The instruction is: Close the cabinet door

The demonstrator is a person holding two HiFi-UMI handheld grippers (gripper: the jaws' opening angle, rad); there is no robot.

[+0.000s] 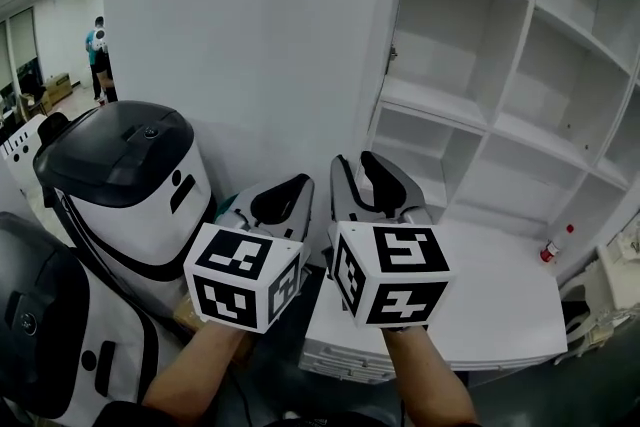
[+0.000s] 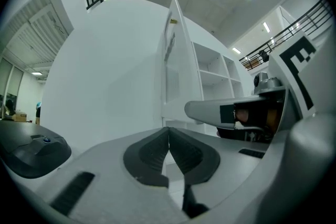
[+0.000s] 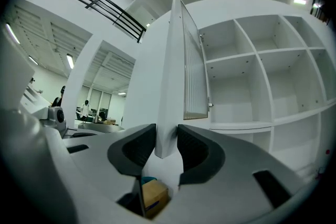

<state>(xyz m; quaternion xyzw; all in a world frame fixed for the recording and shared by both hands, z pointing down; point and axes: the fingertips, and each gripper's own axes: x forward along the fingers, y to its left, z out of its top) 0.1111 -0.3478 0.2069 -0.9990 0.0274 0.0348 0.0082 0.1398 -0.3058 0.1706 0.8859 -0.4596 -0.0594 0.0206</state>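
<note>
The white cabinet door (image 1: 250, 45) stands swung wide open, left of the open shelves (image 1: 470, 115). Both grippers are held side by side low in front of it, pointing level. My right gripper (image 1: 368, 173) is open. In the right gripper view the door's free edge (image 3: 170, 86) runs down between its jaws (image 3: 167, 147), with a thin gap on the right side. My left gripper (image 1: 282, 200) is shut, its pads meeting at the tips (image 2: 169, 132) with nothing between them. The door edge (image 2: 176, 60) rises just beyond it, and the right gripper's finger (image 2: 226, 110) shows beside it.
Two black-and-white machines (image 1: 130, 185) stand close on the left. A low white tabletop (image 1: 500, 305) lies under the shelves, with a small red-capped bottle (image 1: 549, 250) on it. A cardboard box (image 3: 154, 194) sits below. A person (image 1: 98, 55) stands far off.
</note>
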